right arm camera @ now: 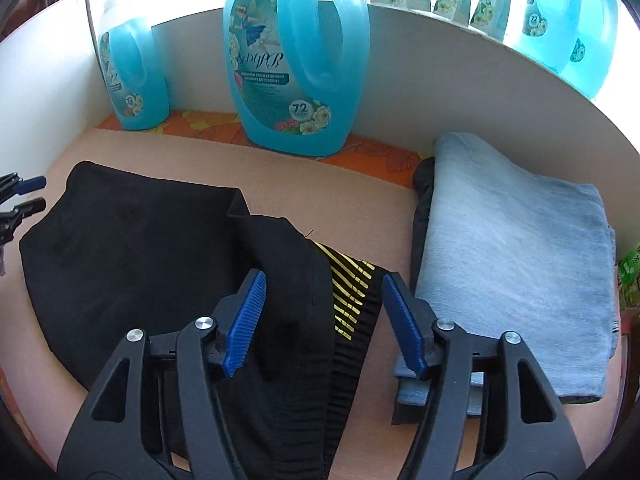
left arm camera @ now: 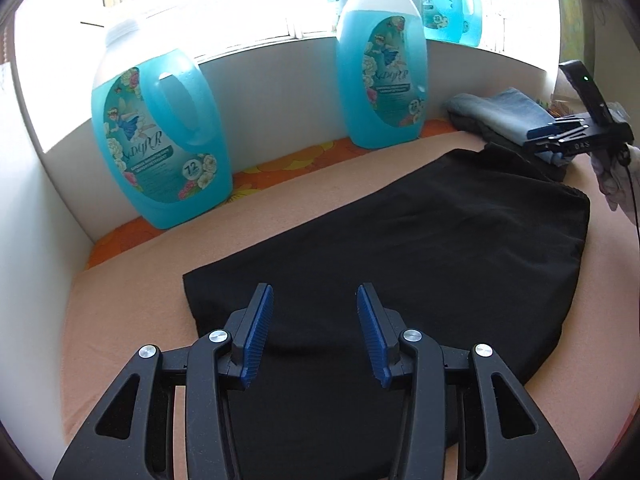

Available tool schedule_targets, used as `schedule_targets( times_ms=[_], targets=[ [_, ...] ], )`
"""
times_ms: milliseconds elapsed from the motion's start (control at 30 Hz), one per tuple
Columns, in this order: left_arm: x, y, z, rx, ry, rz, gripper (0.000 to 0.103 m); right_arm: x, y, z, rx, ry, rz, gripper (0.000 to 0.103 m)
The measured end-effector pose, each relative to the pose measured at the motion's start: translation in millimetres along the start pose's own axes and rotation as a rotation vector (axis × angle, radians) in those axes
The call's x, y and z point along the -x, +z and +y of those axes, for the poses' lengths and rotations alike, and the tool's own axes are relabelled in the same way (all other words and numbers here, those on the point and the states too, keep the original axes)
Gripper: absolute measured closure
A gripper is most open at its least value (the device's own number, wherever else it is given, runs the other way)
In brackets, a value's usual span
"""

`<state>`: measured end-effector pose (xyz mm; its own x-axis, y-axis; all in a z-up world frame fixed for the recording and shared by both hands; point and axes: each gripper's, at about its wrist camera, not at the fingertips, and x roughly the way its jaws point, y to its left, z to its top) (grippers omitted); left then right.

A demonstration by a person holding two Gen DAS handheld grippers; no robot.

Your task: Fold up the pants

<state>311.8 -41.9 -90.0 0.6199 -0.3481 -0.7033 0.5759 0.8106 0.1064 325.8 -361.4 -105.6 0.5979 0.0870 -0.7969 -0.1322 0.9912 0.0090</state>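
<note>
Two views — only right wrist shows black pants [right arm camera: 132, 248] gold-striped waistband [right arm camera: 352, 296].

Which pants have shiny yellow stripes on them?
The black pants, lying under both open grippers. Their waistband shows yellow stripes. The folded blue jeans beside them are plain.

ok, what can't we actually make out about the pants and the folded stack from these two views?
- Black pants: near edge hidden behind the right tongs in the right wrist view, and behind the left tongs in the left wrist view.
- Folded jeans: dark garment underneath mostly covered.
- Jeans in left view: partly blocked by the right tongs.
</note>
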Motion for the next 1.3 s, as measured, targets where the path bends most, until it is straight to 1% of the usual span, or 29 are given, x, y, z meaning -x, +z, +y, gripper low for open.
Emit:
schedule_targets(
  times_ms=[67,133,233,333,400,467,533,600,667,733,800,833,867,900,933,967,1100,1167,1300],
  targets=[
    [1,-4,-15,-0.028,-0.033,0.019,0.061,-14,0,-2,-0.027,-0.001,0.029,0.049],
    [-1,-8,-27,-0.052,-0.057,0.04,0.061,-24,-3,1,-0.02,-0.017,0.058,0.049],
    [-8,-13,-38,-0.089,-0.067,0.066,0.061,-32,-8,10,0.005,-0.026,0.083,0.049],
    [-18,-17,-40,-0.084,-0.071,0.086,0.061,-32,-13,19,0.013,-0.018,0.087,0.077],
    [-25,-19,-38,-0.068,-0.077,0.101,0.061,-26,-17,25,0.025,-0.041,0.057,0.077],
    [-31,-22,-39,-0.07,-0.081,0.122,0.061,-14,-18,34,0.044,-0.08,0.012,0.078],
    [-33,-24,-37,-0.064,-0.089,0.116,0.06,0,-19,40,0.051,-0.133,-0.036,0.078],
    [-33,-23,-35,-0.059,-0.093,0.115,0.06,9,-18,40,0.046,-0.236,-0.066,0.078],
    [-33,-23,-35,-0.061,-0.09,0.11,0.06,7,-16,39,0.056,-0.315,-0.06,0.078],
    [-31,-23,-35,-0.058,-0.086,0.106,0.06,-2,-17,32,0.041,-0.364,-0.021,0.079],
    [-27,-24,-34,-0.046,-0.086,0.094,0.06,-13,-17,27,0.041,-0.367,0.002,0.079],
    [-23,-24,-33,-0.038,-0.087,0.085,0.06,-18,-15,25,0.049,-0.371,0.013,0.078],
    [-19,-24,-33,-0.03,-0.087,0.077,0.06,-20,-15,24,0.052,-0.375,0.015,0.072],
    [-13,-24,-33,-0.026,-0.088,0.07,0.06,-18,-15,23,0.051,-0.381,0.007,0.063],
    [-6,-25,-33,-0.027,-0.091,0.059,0.06,-11,-16,21,0.043,-0.377,-0.012,0.051],
    [2,-25,-34,-0.028,-0.094,0.048,0.06,-4,-16,21,0.035,-0.362,-0.028,0.047],
    [27,-31,-46,-0.028,-0.153,0.031,0.061,27,-19,25,0.03,-0.321,-0.067,0.043],
    [36,-35,-58,-0.028,-0.211,0.036,0.061,45,-26,28,0.008,-0.29,-0.085,0.04],
    [41,-42,-88,-0.05,-0.317,0.056,0.061,73,-47,32,-0.04,-0.245,-0.097,0.038]
  ],
)
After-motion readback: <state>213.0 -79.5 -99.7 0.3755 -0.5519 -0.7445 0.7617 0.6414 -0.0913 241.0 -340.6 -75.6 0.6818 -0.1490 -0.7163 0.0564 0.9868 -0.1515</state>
